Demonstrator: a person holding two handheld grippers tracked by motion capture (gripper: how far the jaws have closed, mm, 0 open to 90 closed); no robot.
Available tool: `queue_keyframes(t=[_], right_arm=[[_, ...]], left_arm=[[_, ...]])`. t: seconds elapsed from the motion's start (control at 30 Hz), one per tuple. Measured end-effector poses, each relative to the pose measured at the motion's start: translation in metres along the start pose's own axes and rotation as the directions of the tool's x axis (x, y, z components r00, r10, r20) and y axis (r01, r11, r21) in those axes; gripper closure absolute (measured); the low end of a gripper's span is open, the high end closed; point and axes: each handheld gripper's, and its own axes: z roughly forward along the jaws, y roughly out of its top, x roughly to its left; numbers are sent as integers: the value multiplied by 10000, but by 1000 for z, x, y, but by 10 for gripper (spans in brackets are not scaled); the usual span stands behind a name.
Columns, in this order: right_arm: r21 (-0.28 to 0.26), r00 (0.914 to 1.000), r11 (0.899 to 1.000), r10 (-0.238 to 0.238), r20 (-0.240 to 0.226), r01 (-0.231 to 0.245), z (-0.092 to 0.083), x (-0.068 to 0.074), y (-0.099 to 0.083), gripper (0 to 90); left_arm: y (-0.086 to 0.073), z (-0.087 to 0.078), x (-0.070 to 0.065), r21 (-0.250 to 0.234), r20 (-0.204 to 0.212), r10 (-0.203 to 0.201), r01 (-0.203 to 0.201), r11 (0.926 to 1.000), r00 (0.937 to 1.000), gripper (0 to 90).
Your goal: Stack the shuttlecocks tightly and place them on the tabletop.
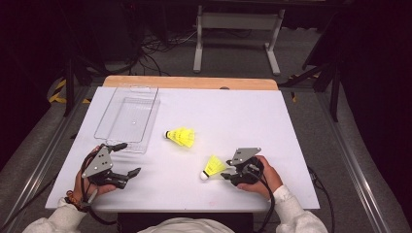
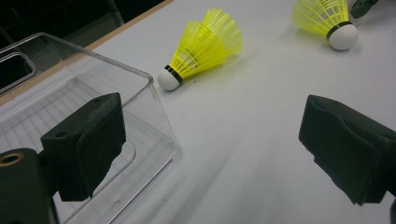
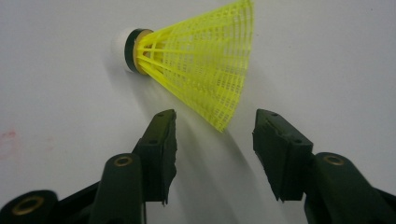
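Two yellow shuttlecocks with white cork heads lie on the white table (image 1: 252, 111). One shuttlecock (image 1: 180, 136) (image 2: 201, 49) rests mid-table, just right of a clear plastic box (image 1: 151, 116) (image 2: 116, 65). The other shuttlecock (image 1: 212, 167) (image 3: 196, 60) lies nearer me, head toward the front left. My right gripper (image 1: 225, 170) (image 3: 215, 116) is open, and the lower rim of that skirt reaches just between its fingertips without touching the pads. My left gripper (image 1: 127, 158) (image 2: 215, 140) stands wide open at the box's near corner, holding nothing.
The box sits at the table's back left, with a second clear piece behind it. A wooden strip (image 1: 189, 82) runs along the far edge. Beyond it are a metal stand (image 1: 238, 29) and cables on the floor.
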Motion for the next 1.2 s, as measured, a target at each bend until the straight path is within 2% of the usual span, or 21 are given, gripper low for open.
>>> queue_keyframes(t=[0.07, 0.1, 0.17, 0.2, 0.43, 0.73, 1.0, 1.2], right_arm=[[168, 9997, 9996, -225, 62, 224, 2, 1, 2, 527], [170, 9995, 9993, -321, 42, 320, 2, 1, 3, 582], [128, 9994, 9993, -350, -50, 350, 3, 0, 4, 615], [157, 9982, 9981, -589, -99, 591, 4, 1, 5, 674], [400, 9950, 9942, -995, -78, 997, 6, 4, 3, 767], [380, 9899, 9893, -1416, 110, 1411, 2, 8, 2, 883], [336, 9862, 9857, -1653, 43, 1651, 1, 10, 3, 900], [-14, 9883, 9883, -1522, 65, 1522, -3, 10, 4, 900]], left_arm=[[0, -1, -1, -50, -60, -1, 1, 10000, 10000, 82], [0, -3, -1, -77, -61, -34, 33, 10000, 10000, 82], [0, -4, -1, -43, -146, 47, -47, 10000, 9999, 82], [0, -4, -1, -48, -139, -2, 1, 10000, 9999, 81], [0, -2, -1, 32, -162, 6, -6, 10000, 9999, 82], [0, 1, 0, 53, -30, 25, -25, 10000, 10000, 82], [1, 2, 0, 64, -33, 34, -34, 10000, 10000, 82], [1, 2, 0, 63, -35, 25, -25, 10000, 10000, 82]])
